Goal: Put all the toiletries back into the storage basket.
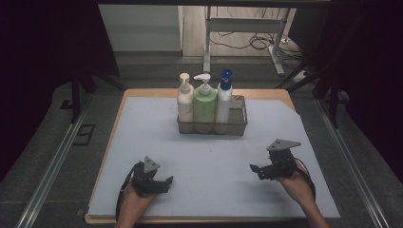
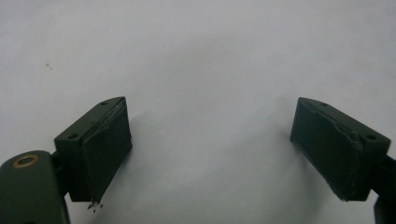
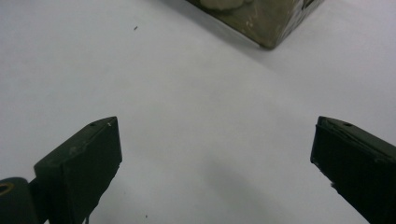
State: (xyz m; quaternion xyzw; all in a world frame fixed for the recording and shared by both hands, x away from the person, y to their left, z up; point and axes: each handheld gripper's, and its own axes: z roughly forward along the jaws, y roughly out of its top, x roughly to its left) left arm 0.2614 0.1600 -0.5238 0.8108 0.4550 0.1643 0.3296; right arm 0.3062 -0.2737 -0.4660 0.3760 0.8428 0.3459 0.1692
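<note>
Mat (image 1: pixel 209 171), pale grey, covers wooden table (image 1: pixel 142 92).

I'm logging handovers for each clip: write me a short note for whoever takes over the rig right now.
Left tongs: open, nothing held, low over the near left of the white mat.
Right tongs: open, nothing held, near right, pointing toward the middle of the mat.
Wire basket stands at the far middle of the mat with three pump bottles upright inside: cream, green, white with blue pump.
Done: all three bottles sit in the basket.
Left: nothing lies loose on the mat; I can't tell the next step.
</note>
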